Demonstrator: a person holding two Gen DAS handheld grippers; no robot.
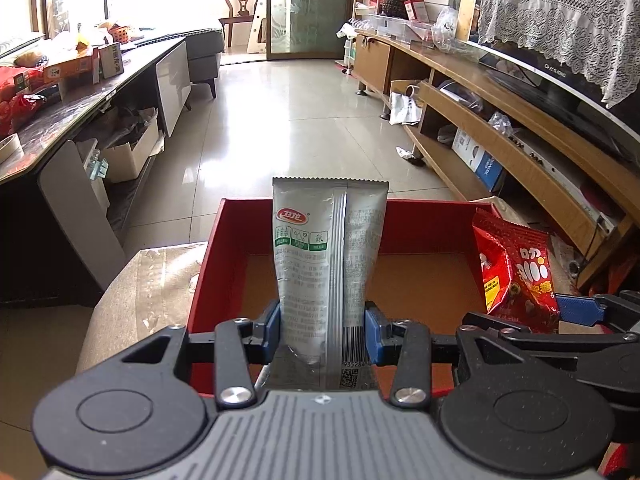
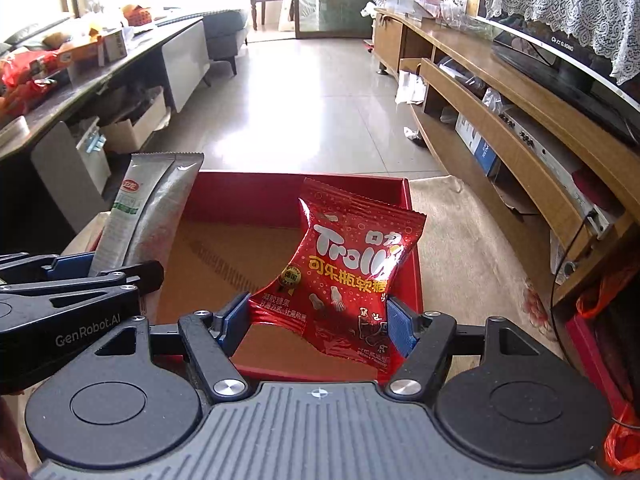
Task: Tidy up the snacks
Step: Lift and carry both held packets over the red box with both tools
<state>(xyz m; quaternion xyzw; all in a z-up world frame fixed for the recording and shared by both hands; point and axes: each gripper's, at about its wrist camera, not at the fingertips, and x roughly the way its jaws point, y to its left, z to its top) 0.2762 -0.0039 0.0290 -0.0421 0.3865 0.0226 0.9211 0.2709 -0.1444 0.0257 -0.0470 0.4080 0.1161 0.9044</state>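
Left wrist view: left gripper (image 1: 323, 322) clamped on lower part of tall silver foil snack pouch (image 1: 329, 256), long axis upright, seal edge on top. Shallow red cardboard box with brown floor (image 1: 420, 222) directly below and ahead; pouch hangs over its left half. Right wrist view: right gripper (image 2: 318, 320) pinching crinkled red Trolli candy bag (image 2: 352, 276), tilted, over box's right half. Both grippers side by side, equally near. Judgement: next move for each is straight descent into box, then release.

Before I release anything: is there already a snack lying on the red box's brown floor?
No; the red cardboard box shows only bare brown floor.
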